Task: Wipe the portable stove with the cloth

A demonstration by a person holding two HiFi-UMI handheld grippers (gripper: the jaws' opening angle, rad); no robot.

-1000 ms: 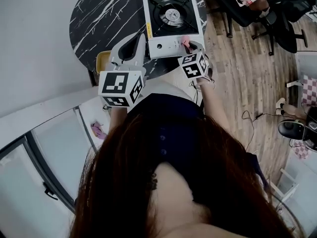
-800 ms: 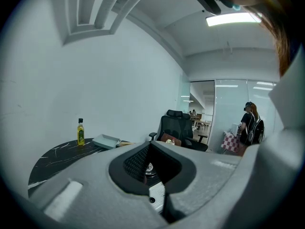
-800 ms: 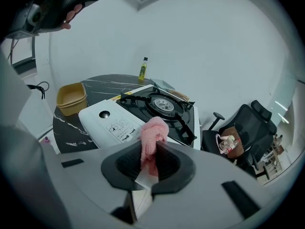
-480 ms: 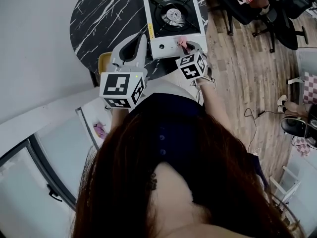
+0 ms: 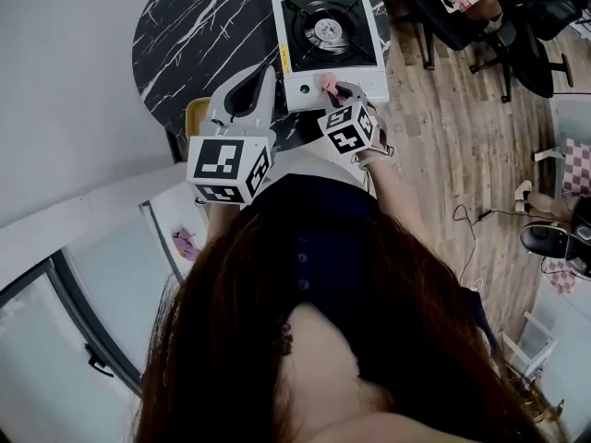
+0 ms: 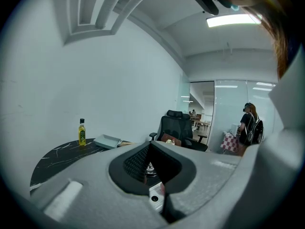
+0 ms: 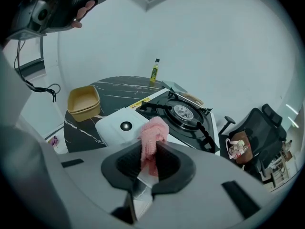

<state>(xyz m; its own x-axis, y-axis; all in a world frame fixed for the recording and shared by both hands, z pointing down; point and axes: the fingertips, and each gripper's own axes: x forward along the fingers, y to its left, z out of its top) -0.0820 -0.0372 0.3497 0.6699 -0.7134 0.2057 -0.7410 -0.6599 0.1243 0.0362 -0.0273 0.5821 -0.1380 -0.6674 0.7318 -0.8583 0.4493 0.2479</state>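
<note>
The portable stove, white with a black burner top, stands at the near edge of the round black marble table. My right gripper is shut on a pink cloth, which lies over the stove's white front panel. In the right gripper view the cloth bunches up between the jaws of my right gripper, beside the control knob and before the burner. My left gripper hangs just left of the stove, shut and holding nothing. In its own view my left gripper shows only a sliver of stove through the jaws.
A yellow tub sits on the table left of the stove, and an oil bottle and a small tray stand at the far side. Black office chairs stand on the wooden floor to the right. A person stands far off.
My right gripper has carried the pink cloth leftward along the stove's front panel. The left gripper has stayed where it was.
</note>
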